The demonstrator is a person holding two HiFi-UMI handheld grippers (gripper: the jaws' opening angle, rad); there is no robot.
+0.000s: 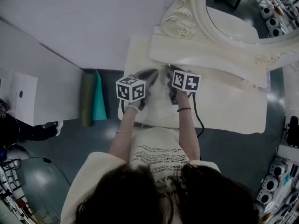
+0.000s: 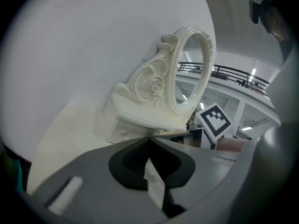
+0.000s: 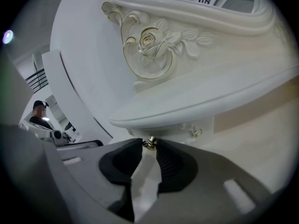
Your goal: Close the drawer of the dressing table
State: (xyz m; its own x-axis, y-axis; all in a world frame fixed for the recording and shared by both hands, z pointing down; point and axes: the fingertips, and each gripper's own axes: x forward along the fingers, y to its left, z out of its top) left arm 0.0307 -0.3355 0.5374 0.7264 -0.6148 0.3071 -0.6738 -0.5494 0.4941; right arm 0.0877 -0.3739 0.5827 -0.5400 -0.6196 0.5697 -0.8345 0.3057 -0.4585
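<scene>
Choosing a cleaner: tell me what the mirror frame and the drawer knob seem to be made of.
Mirror frame: likely painted wood or moulded resin; it is glossy cream with a carved rose and thin gilt lines. Drawer knob: apparently metal; small, shiny, with a brassy glint.

I saw the mirror [image 1: 233, 13] standing at the back of the dressing table [image 1: 224, 106]. Over the table's left part sat the left gripper [image 2: 149, 139] beside the right gripper [image 3: 148, 149], the drawer knob [image 3: 149, 143] clasped between the latter's jaws. Rolled mats [image 1: 87, 99] lay left of the table.

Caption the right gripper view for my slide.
Right gripper, jaws pinching the small metal drawer knob of the rose-carved dressing table.
</scene>
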